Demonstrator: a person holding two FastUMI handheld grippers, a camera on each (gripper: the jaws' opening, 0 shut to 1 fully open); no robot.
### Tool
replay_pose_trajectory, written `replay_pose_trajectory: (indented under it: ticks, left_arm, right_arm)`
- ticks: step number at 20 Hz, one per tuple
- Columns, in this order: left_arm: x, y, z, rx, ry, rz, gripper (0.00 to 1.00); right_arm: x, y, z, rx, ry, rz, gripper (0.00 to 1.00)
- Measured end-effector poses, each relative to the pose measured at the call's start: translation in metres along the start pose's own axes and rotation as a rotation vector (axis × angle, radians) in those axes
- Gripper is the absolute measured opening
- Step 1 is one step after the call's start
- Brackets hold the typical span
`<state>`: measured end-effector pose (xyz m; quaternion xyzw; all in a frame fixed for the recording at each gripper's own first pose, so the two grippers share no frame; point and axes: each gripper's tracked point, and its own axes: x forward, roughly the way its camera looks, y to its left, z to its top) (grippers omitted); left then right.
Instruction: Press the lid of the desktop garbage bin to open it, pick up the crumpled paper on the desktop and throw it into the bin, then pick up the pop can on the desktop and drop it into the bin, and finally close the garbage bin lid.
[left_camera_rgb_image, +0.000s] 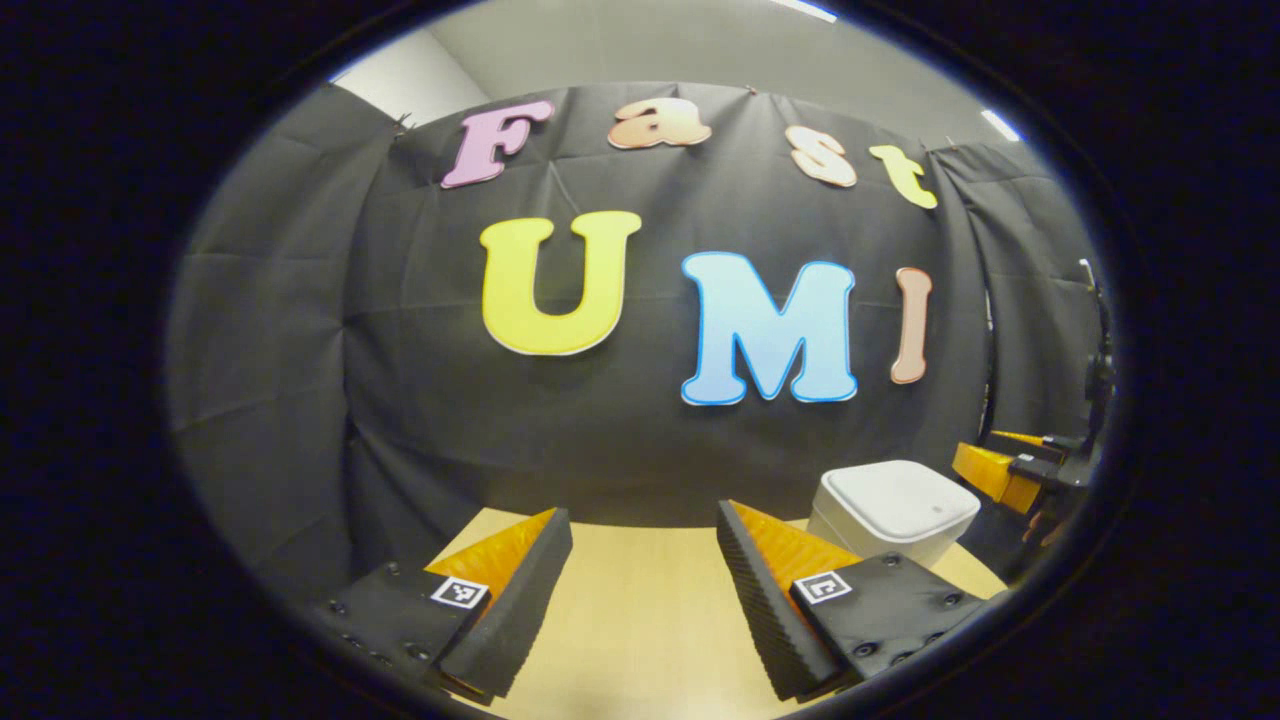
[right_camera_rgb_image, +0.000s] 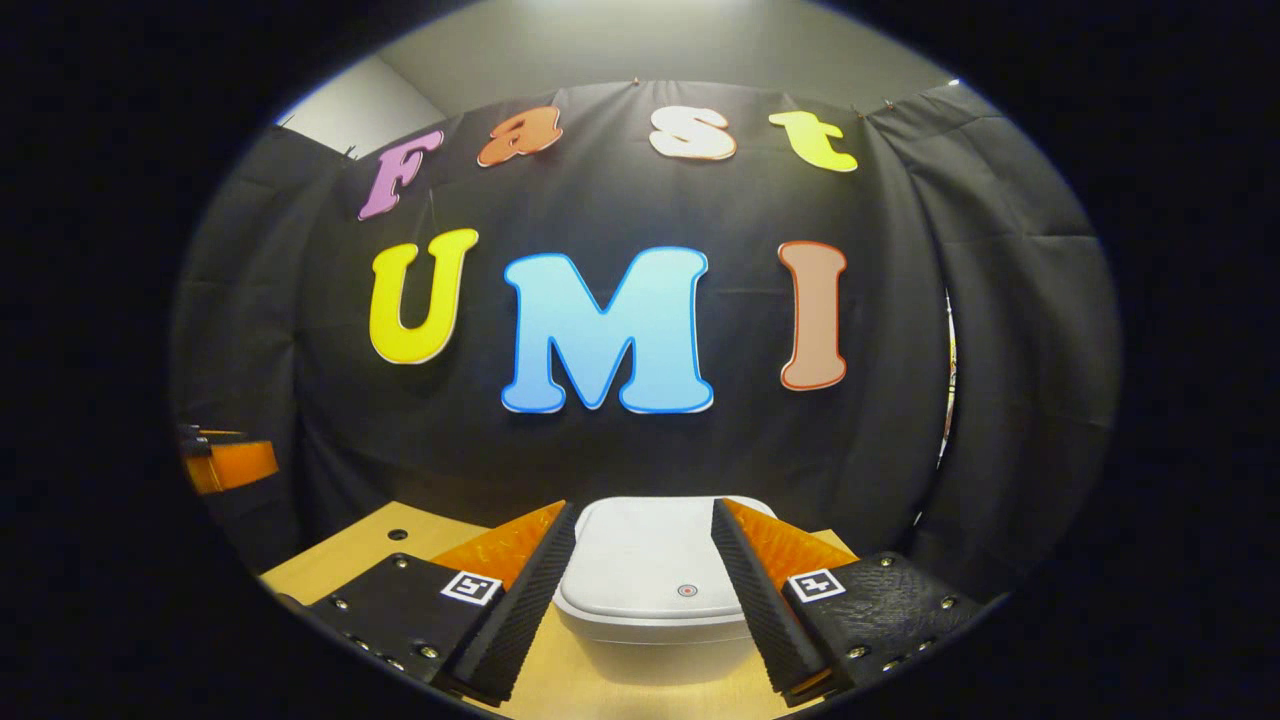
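A white desktop garbage bin (right_camera_rgb_image: 650, 585) with its lid down stands on the wooden table (right_camera_rgb_image: 340, 555); a small round mark sits near the lid's front edge. In the right gripper view my right gripper (right_camera_rgb_image: 638, 535) is open, and the bin shows straight ahead in the gap between its fingers. In the left gripper view my left gripper (left_camera_rgb_image: 645, 530) is open over bare table, with the bin (left_camera_rgb_image: 893, 508) ahead to the right. The right gripper (left_camera_rgb_image: 1005, 470) shows beyond the bin at the far right there. The left gripper (right_camera_rgb_image: 225, 462) appears at the left edge of the right gripper view.
The wooden table (left_camera_rgb_image: 640, 610) ends close to the black cloth wall behind it. A small dark hole (right_camera_rgb_image: 398, 535) marks the tabletop left of the bin. A dark stand (left_camera_rgb_image: 1098, 370) rises at the far right of the left gripper view.
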<state>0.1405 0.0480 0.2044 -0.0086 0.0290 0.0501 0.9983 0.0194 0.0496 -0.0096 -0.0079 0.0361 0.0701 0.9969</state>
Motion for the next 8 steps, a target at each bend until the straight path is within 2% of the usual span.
replay_pose_trajectory:
  ticks: [4,8]
  left_arm:
    - [-0.002,-0.038,0.002,-0.022,0.002,-0.106,0.96]
    - [-0.004,-0.076,0.004,-0.023,-0.003,-0.154,0.96]
  right_arm:
    - [-0.031,-0.001,0.026,-0.013,-0.053,-0.044,0.89]
    - [-0.055,-0.024,0.034,-0.026,-0.078,-0.074,0.88]
